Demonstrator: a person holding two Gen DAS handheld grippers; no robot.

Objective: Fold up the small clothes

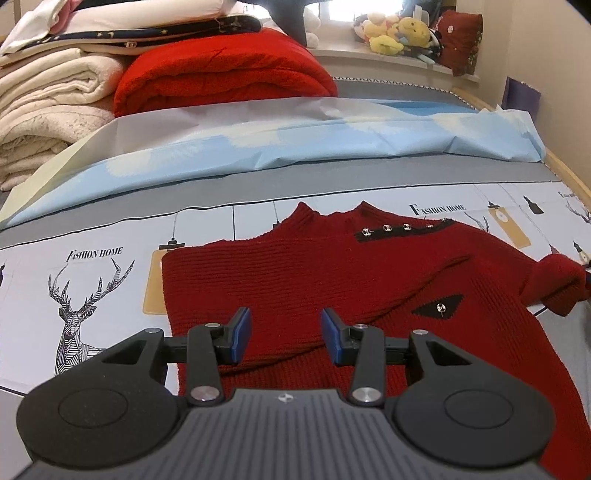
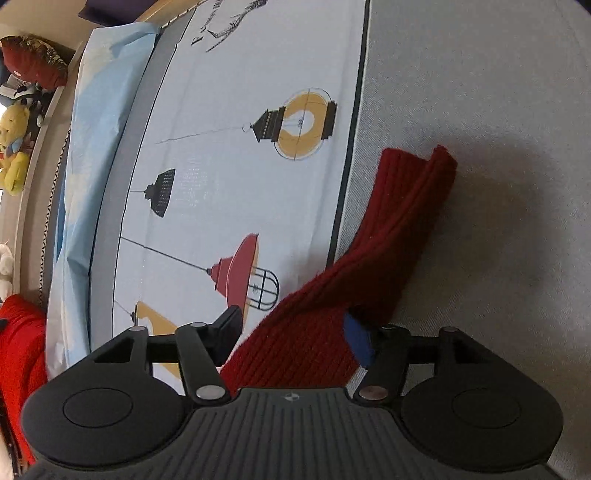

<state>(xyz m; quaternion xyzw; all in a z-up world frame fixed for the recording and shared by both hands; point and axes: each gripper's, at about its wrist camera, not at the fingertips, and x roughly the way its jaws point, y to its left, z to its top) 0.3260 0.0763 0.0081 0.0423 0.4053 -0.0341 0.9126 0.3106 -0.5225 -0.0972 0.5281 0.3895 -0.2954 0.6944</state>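
Left wrist: sweater (image 1: 295, 280) flat, collar pointing away

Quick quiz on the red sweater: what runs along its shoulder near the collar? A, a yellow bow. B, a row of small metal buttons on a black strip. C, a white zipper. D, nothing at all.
B: in the left wrist view the red sweater has a black strip with small metal buttons along its shoulder beside the collar.

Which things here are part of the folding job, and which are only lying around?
Part of the job:
dark red sweater
its sleeve
left gripper, open above the sweater
right gripper, open around the sleeve

Only lying around:
folded red blanket
stack of white blankets
plush toys
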